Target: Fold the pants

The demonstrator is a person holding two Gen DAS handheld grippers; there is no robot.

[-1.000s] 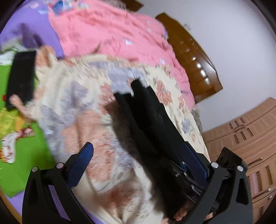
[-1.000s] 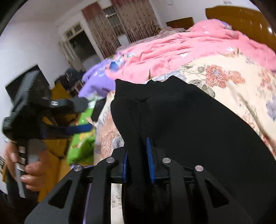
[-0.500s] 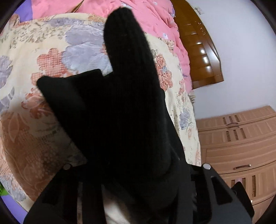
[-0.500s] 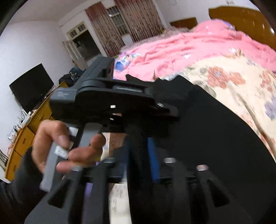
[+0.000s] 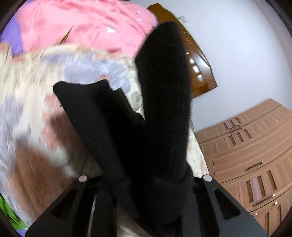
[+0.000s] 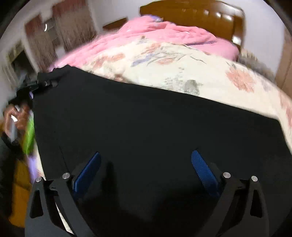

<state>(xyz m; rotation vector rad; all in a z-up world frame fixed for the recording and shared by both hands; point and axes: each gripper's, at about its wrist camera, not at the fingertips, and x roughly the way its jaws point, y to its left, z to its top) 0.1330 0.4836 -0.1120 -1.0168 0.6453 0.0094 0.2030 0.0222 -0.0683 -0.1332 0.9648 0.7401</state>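
Observation:
The black knit pants (image 6: 146, 118) lie spread wide on the floral bedspread (image 6: 182, 71) in the right wrist view. My right gripper (image 6: 146, 167) is open just above the cloth, its blue pads (image 6: 202, 169) wide apart and holding nothing. My left gripper (image 5: 144, 184) is shut on a bunched end of the pants (image 5: 160, 109), which sticks up and hides its fingertips. The left gripper also shows in the right wrist view (image 6: 43, 83) at the pants' far left corner.
A pink quilt (image 5: 82, 25) lies heaped beyond the floral bedspread (image 5: 27, 109). A dark wooden headboard (image 6: 191, 12) stands at the bed's far end. A light wooden wardrobe (image 5: 246, 155) stands at the right. A green sheet (image 6: 29, 134) shows at the bed's left edge.
My right gripper has let go of the pants and opened wide. My left gripper closed on the pants' end and has moved off to the left, stretching the pants flat on the bed.

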